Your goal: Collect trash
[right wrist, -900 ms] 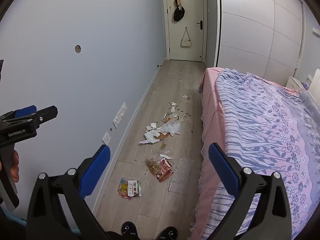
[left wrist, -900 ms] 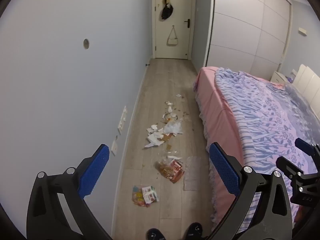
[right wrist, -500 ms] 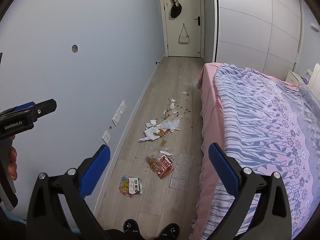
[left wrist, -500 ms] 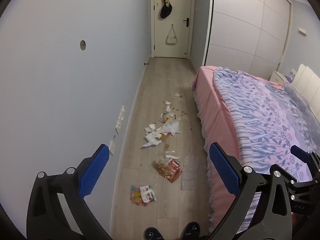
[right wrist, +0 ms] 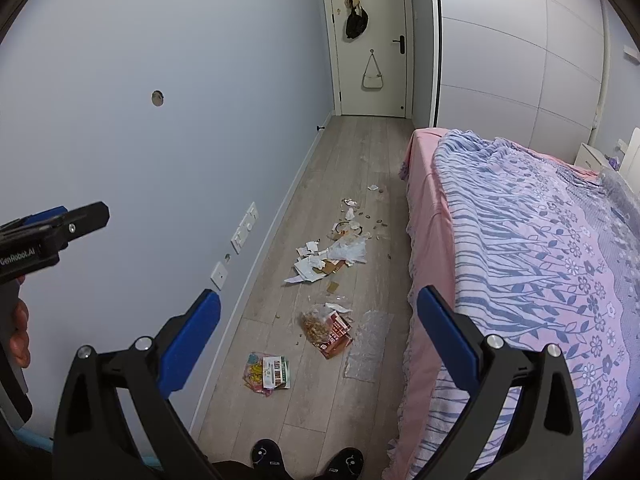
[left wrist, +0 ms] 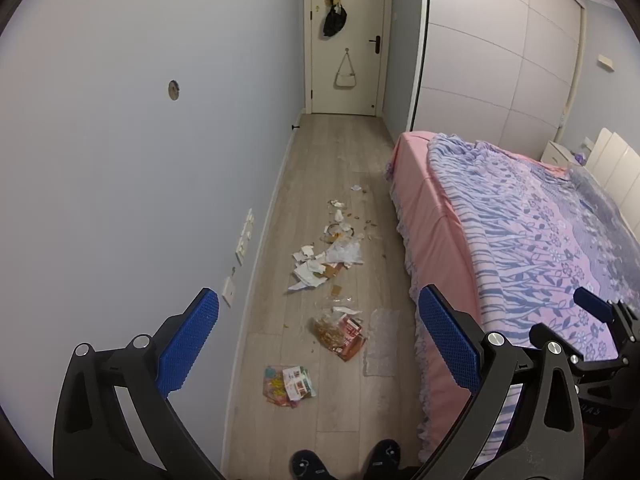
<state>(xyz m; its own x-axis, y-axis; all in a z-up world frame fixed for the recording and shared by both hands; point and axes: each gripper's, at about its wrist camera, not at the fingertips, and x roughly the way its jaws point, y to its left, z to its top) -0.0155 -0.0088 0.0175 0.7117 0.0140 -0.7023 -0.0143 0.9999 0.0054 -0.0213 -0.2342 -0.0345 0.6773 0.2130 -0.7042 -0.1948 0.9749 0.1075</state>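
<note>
Left tool [left wrist: 316, 344] gaping empty, torn, crumpled trash [left wrist: 324, 264] strewn along floor [left wrist: 320, 152]

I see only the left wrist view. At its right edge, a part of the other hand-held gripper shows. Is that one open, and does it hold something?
Observer: In the right wrist view, the right hand-held gripper is wide open, with nothing between its blue pads.
Operator: Thank you. Can you see the hand that carries my gripper?
Observer: Yes. At the left edge of the right wrist view, a hand grips the handle of the left hand-held gripper.
Operator: Is there any writing on its side?
Observer: Yes, a white label reads "GenRobot.AI".
</note>
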